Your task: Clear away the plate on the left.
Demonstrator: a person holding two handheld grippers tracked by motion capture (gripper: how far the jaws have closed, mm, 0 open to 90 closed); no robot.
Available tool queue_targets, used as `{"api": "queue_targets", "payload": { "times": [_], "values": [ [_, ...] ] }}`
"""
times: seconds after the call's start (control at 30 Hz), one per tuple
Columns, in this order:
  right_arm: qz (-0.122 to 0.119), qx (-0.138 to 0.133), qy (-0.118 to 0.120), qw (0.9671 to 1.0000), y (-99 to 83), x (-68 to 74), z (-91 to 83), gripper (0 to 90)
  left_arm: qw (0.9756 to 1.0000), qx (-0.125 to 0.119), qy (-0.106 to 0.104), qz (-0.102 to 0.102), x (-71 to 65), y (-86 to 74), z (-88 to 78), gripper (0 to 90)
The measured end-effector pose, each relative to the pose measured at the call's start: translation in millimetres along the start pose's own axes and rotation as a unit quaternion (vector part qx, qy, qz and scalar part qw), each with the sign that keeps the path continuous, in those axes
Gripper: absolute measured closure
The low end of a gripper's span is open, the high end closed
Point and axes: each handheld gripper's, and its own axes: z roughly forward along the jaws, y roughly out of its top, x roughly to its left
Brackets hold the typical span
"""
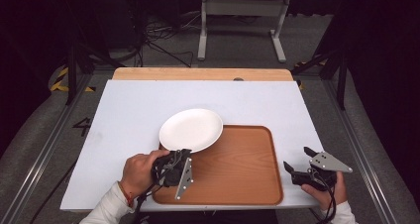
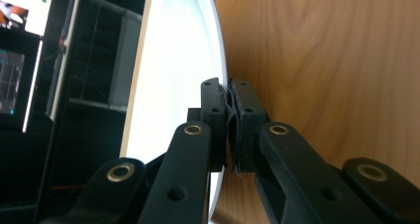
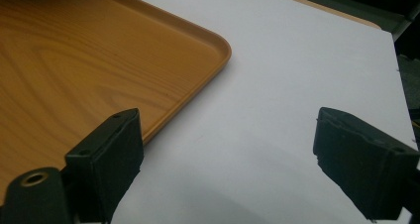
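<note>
While the white plate (image 1: 191,130) is gripped at its near rim by the left claw (image 1: 179,157), it is held tilted over the far-left corner of the wooden tray (image 1: 237,169), part of it reaching out past the tray's edge above the white table (image 1: 124,115). Seen in the left claw's own view, the jaws are clenched on the plate's thin rim (image 2: 218,70), with the wood grain of the tray behind them. The step in hand is judged to be a carry of the plate, either onto the tray or off it (which of the two cannot be told). A level lowering and a gentle release would be called for next. The right claw (image 1: 303,168) is held released, jaws wide apart, just beyond the tray's right edge.
</note>
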Motion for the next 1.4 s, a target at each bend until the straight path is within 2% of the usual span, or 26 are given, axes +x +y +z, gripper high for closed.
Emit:
{"api": "queue_targets", "payload": {
  "times": [0.1,0.27,0.4,0.53,0.67,0.77,0.87,1.0,1.1,1.2,1.3,1.4],
  "values": [
    [0.000,0.001,0.000,1.0000,-0.1,0.0,-0.2,12.6,0.9999,-0.006,0.000,0.009,-2.3,4.9,-0.5,86.6],
    [-0.002,0.001,0.000,1.0000,-0.6,0.1,-0.6,12.7,0.9995,-0.026,-0.016,0.012,-9.9,16.6,-3.4,86.5],
    [-0.001,0.001,-0.001,1.0000,-0.6,0.0,-0.9,12.7,0.9987,-0.041,-0.021,0.023,-15.1,25.5,-5.9,86.3],
    [0.000,0.000,-0.001,1.0000,-0.6,-0.4,-1.3,12.7,0.9976,-0.051,-0.035,0.030,-21.7,32.4,-4.3,86.3],
    [0.000,0.000,-0.001,1.0000,-0.8,-0.9,-1.4,12.6,0.9967,-0.053,-0.037,0.050,-28.6,36.4,-0.5,85.8],
    [-0.002,0.001,-0.001,1.0000,-0.8,-0.4,-0.9,12.7,0.9964,-0.051,-0.046,0.050,-31.6,36.8,2.5,85.7],
    [-0.003,0.002,0.001,1.0000,-0.7,0.1,-0.8,12.7,0.9956,-0.048,-0.053,0.061,-36.6,38.4,8.0,86.2],
    [-0.002,0.004,0.002,1.0000,-1.3,-0.2,-0.1,12.6,0.9947,-0.053,-0.071,0.052,-39.3,37.9,12.0,87.3],
    [-0.002,0.004,0.005,1.0000,-1.7,-0.1,0.7,12.6,0.9938,-0.057,-0.074,0.061,-43.3,40.2,14.2,87.4],
    [-0.004,0.005,0.005,1.0000,-1.8,0.4,0.8,12.6,0.9935,-0.059,-0.082,0.053,-44.7,40.3,15.6,87.3],
    [-0.003,0.005,0.005,1.0000,-1.7,0.2,0.7,12.6,0.9925,-0.070,-0.094,0.036,-45.3,37.5,17.4,86.6],
    [-0.003,0.006,0.005,1.0000,-1.5,0.4,0.7,12.7,0.9921,-0.070,-0.098,0.036,-47.0,37.1,18.9,85.6]
  ]
}}
